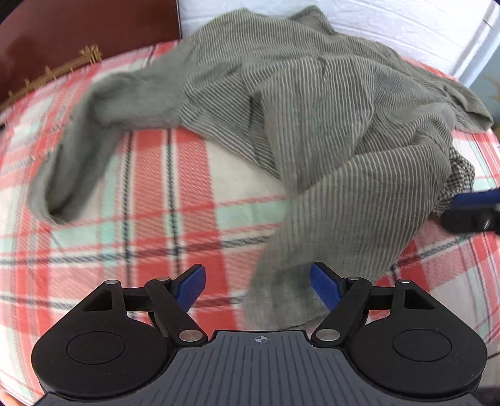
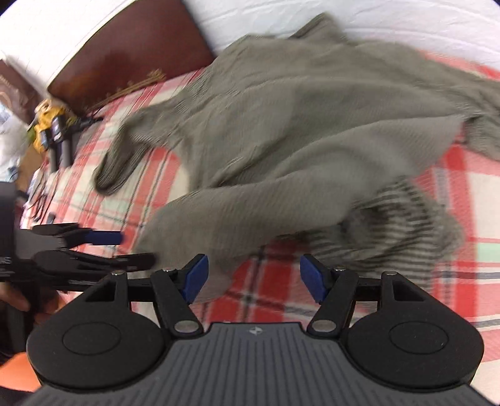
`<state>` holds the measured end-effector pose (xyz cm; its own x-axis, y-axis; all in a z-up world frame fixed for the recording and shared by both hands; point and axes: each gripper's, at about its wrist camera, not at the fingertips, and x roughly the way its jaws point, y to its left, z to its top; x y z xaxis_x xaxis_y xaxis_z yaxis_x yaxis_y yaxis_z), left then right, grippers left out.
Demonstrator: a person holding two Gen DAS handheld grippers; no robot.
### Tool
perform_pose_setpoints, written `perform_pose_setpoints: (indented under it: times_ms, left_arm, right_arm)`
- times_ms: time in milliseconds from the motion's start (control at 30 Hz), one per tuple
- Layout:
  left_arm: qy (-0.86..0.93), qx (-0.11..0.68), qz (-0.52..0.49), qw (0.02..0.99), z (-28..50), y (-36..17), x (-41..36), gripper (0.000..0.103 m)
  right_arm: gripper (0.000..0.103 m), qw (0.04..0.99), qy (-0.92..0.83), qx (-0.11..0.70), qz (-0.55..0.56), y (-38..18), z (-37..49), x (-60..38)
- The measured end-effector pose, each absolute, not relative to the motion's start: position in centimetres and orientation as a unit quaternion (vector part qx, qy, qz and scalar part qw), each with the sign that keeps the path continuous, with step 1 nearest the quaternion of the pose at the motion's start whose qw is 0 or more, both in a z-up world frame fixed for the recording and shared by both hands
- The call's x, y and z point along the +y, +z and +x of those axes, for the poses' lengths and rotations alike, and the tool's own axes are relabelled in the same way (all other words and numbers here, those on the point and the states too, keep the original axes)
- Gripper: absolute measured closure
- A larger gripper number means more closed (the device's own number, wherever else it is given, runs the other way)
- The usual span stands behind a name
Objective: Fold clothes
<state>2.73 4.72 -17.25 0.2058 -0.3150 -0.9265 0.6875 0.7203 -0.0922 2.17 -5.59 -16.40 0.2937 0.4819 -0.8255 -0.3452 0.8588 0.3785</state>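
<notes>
A bed fills both views, covered by a plaid blanket [image 1: 131, 193] in red, cream and mint with thin dark lines; at its far left stands a dark brown headboard [image 1: 78, 34] with a gold ornament along its edge; a white sheet or pillow [image 1: 390, 28] lies at the far side; small clutter [image 2: 53, 134] sits beside the bed at left, blurred; bright, even daylight.

Before me, soft ribbed olive cloth shirt [image 1: 312, 125], woven plaid blanket [image 1: 156, 218], my left gripper [image 1: 257, 285] matt black plastic, ridged blue pads [image 1: 325, 285], glossy brown headboard [image 1: 78, 28].
</notes>
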Motion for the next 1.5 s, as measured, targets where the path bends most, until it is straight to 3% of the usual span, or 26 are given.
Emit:
perform_pose_setpoints:
  times_ms: [167,200,233,267,500,800,1067,1400,1467,1500]
  left_arm:
    - [-0.332,0.552,0.144,0.751,2.2,-18.0,4.9,0.029]
    - [-0.329,0.552,0.141,0.753,2.1,-17.9,5.2,0.029]
    - [-0.326,0.551,0.14,0.756,2.1,-17.7,5.5,0.028]
    - [-0.323,0.55,0.139,0.757,2.2,-17.6,5.8,0.028]
    - [-0.319,0.543,0.114,0.768,3.2,-15.9,6.6,0.023]
    - [-0.354,0.529,0.15,0.757,1.7,-16.9,0.9,0.023]
    - [-0.361,0.528,0.159,0.752,1.4,-18.4,-2.9,0.023]
    - [-0.328,0.582,0.067,0.741,5.6,-20.4,-3.5,0.023]
    - [-0.329,0.579,0.051,0.744,5.8,-20.3,-3.7,0.026]
    - [-0.327,0.579,0.042,0.746,5.9,-20.4,-3.7,0.045]
  right_arm:
    - [0.037,0.784,0.279,0.551,0.065,-17.8,2.4,-3.1]
    - [0.06,0.783,0.282,0.55,0.068,-17.8,2.6,-3.1]
    - [0.096,0.784,0.285,0.546,0.074,-17.6,2.6,-3.4]
    - [0.102,0.785,0.288,0.543,0.079,-17.4,2.7,-3.7]
    - [0.102,0.832,0.266,0.479,0.084,-12.2,2.6,-9.2]
    - [0.102,0.901,0.16,0.394,0.085,-5.8,1.7,-19.1]
    - [0.102,0.906,0.105,0.399,0.097,-6.5,1.2,-23.3]
    - [0.102,0.905,0.089,0.405,0.094,-6.9,1.0,-24.9]
    - [0.102,0.905,0.089,0.406,0.092,-6.9,1.1,-24.7]
    - [0.102,0.905,0.089,0.407,0.092,-6.9,1.1,-24.7]
